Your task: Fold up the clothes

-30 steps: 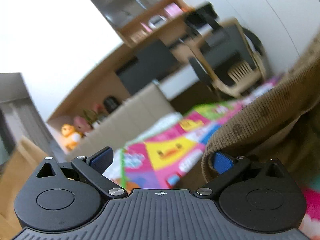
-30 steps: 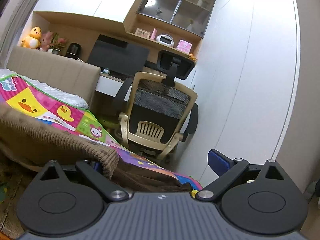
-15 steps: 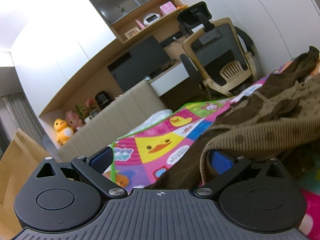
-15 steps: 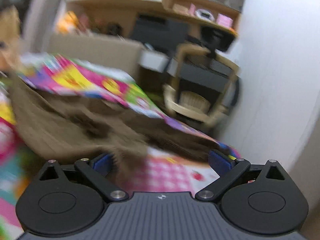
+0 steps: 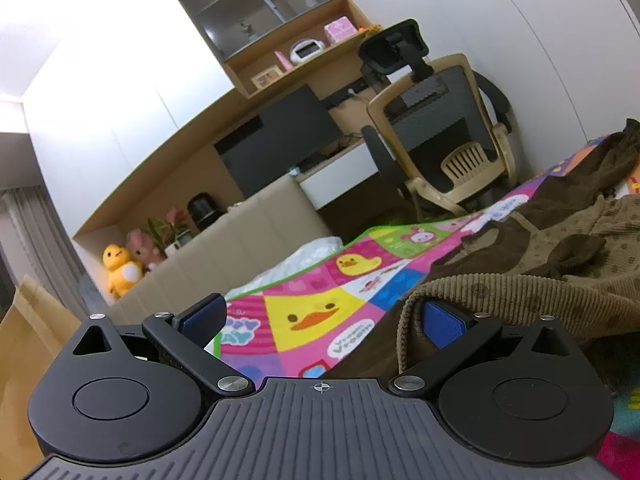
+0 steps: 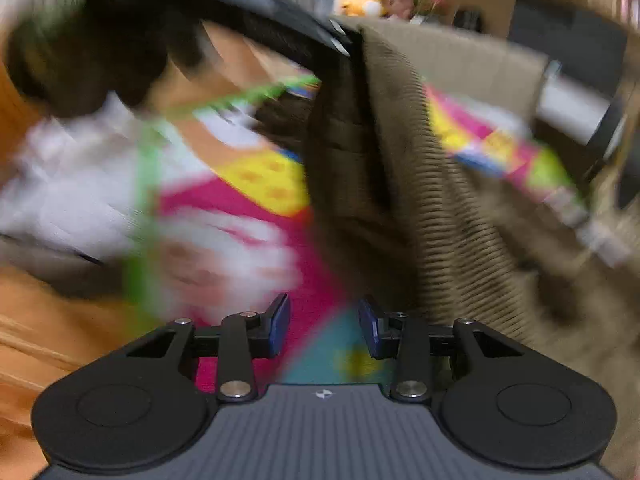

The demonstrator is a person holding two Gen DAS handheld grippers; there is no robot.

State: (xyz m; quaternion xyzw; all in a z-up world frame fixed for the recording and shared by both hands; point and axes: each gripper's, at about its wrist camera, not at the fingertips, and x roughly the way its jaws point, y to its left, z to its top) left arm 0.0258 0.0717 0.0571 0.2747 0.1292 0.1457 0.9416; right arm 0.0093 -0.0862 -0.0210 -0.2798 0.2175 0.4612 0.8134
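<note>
garment (image 5: 560,264) | brown ribbed knit, dotted tan panel w/ dk-brown trim | crumpled, unfolded | on colourful cartoon play mat (image 5: 320,312) | near ribbed edge curled up over mat | right view blurred: same knit (image 6: 440,208)

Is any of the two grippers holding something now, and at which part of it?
The left gripper is open; the brown garment's ribbed edge is only draped over one finger. The right gripper holds nothing; its fingers have a gap with only the mat behind.
</note>
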